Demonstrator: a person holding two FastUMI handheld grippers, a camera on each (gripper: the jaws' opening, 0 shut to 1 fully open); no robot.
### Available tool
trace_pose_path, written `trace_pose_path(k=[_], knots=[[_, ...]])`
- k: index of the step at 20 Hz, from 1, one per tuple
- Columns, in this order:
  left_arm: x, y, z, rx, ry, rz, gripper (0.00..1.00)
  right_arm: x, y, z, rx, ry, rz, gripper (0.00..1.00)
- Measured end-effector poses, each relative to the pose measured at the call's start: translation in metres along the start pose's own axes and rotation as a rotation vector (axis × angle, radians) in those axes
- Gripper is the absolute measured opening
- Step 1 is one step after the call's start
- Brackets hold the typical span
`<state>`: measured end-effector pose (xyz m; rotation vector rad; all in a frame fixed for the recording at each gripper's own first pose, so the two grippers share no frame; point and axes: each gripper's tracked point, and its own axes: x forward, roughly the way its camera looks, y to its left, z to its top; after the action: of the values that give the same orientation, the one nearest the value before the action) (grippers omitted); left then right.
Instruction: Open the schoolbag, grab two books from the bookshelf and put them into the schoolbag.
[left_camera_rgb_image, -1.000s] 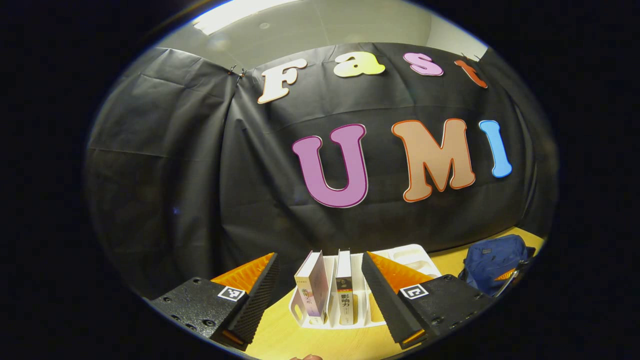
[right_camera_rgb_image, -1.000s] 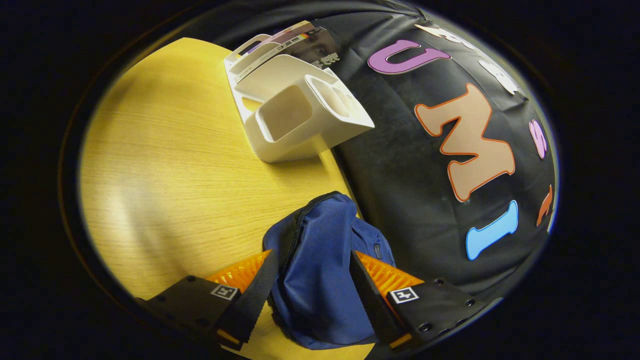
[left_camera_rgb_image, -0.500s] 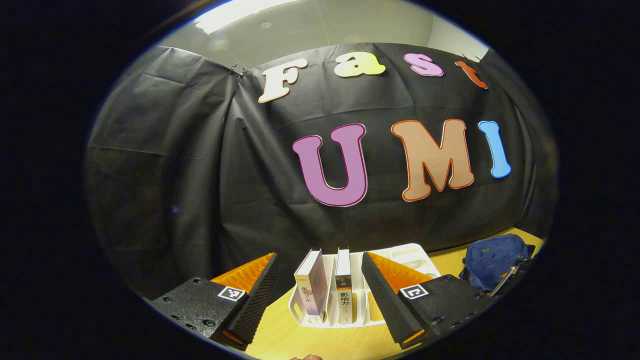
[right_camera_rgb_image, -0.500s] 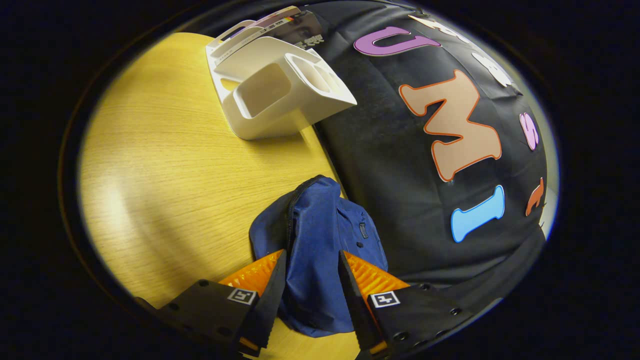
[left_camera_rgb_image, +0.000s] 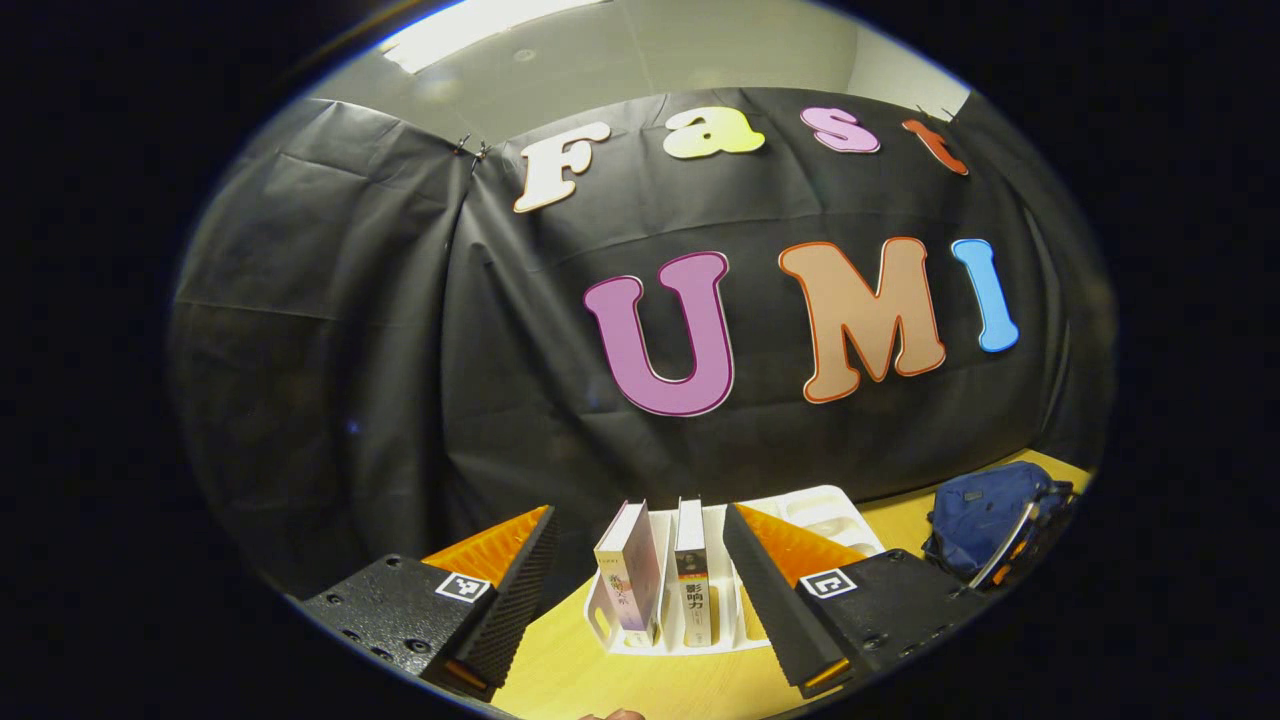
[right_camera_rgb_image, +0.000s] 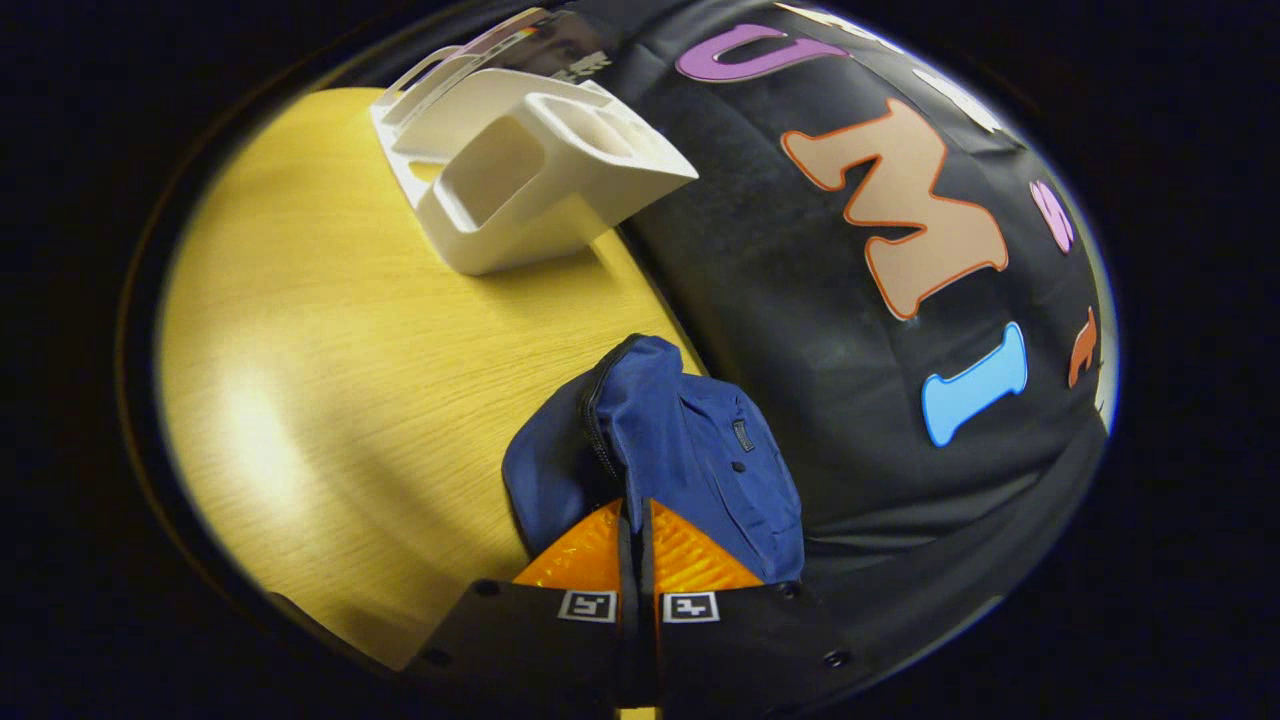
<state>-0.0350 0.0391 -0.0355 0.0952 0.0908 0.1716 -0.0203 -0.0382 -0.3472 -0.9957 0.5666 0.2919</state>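
Observation:
The blue schoolbag (right_camera_rgb_image: 700, 450) lies on the table against the wall cloth. My right gripper (right_camera_rgb_image: 634, 508) is shut, its fingers pinched together on the bag at the lower end of the zipper line. The white bookshelf (right_camera_rgb_image: 520, 170) stands farther along the table. In the left gripper view, two upright books, a pale one (left_camera_rgb_image: 630, 570) and a dark-spined one (left_camera_rgb_image: 692, 585), stand in the bookshelf (left_camera_rgb_image: 815, 505). My left gripper (left_camera_rgb_image: 640, 512) is open, short of the books and apart from them. The schoolbag (left_camera_rgb_image: 975, 510) shows at the right there.
A yellow wooden table (right_camera_rgb_image: 330, 350) carries everything, with bare wood left of the bag and in front of the shelf. The black cloth wall (left_camera_rgb_image: 400, 350) runs right behind the shelf and the bag. The shelf's right-hand compartments (right_camera_rgb_image: 500, 180) hold nothing.
My right gripper closed from wide open to shut on the schoolbag and moved in closer to it. The left gripper stayed open and hardly moved.

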Motion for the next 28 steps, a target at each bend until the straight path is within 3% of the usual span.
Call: trace_pose_path(k=[1,2,6,11,15,19,20,23,25,28], knots=[[0.000,0.000,-0.002,-0.003,0.003,0.001,0.99,-0.002,-0.007,0.007,0.011,-0.008,0.001,0.04],[0.000,0.000,-0.001,-0.008,0.005,0.001,0.96,-0.007,-0.015,0.014,0.023,-0.023,-0.006,0.03],[0.001,-0.001,-0.005,-0.014,0.013,-0.006,0.99,-0.012,-0.055,0.034,0.069,-0.046,-0.015,0.03],[0.008,-0.009,-0.014,-0.014,0.053,-0.037,0.96,-0.018,-0.083,0.046,0.073,-0.052,-0.001,0.03],[0.028,-0.018,-0.027,0.001,0.124,-0.077,0.99,-0.018,-0.103,0.051,0.093,-0.045,-0.003,0.03],[0.053,-0.025,-0.036,-0.017,0.194,-0.113,0.96,-0.020,-0.130,0.058,0.093,-0.044,-0.026,0.02],[0.060,-0.028,-0.038,-0.024,0.208,-0.127,1.00,-0.019,-0.139,0.060,0.098,-0.045,-0.037,0.02],[0.084,-0.037,-0.046,-0.022,0.272,-0.166,0.96,-0.017,-0.157,0.061,0.094,-0.043,-0.064,0.02],[0.101,-0.041,-0.051,-0.002,0.306,-0.183,1.00,-0.016,-0.162,0.061,0.094,-0.040,-0.069,0.03],[0.126,-0.047,-0.058,0.007,0.365,-0.214,0.96,-0.015,-0.162,0.060,0.081,-0.036,-0.073,0.02]])
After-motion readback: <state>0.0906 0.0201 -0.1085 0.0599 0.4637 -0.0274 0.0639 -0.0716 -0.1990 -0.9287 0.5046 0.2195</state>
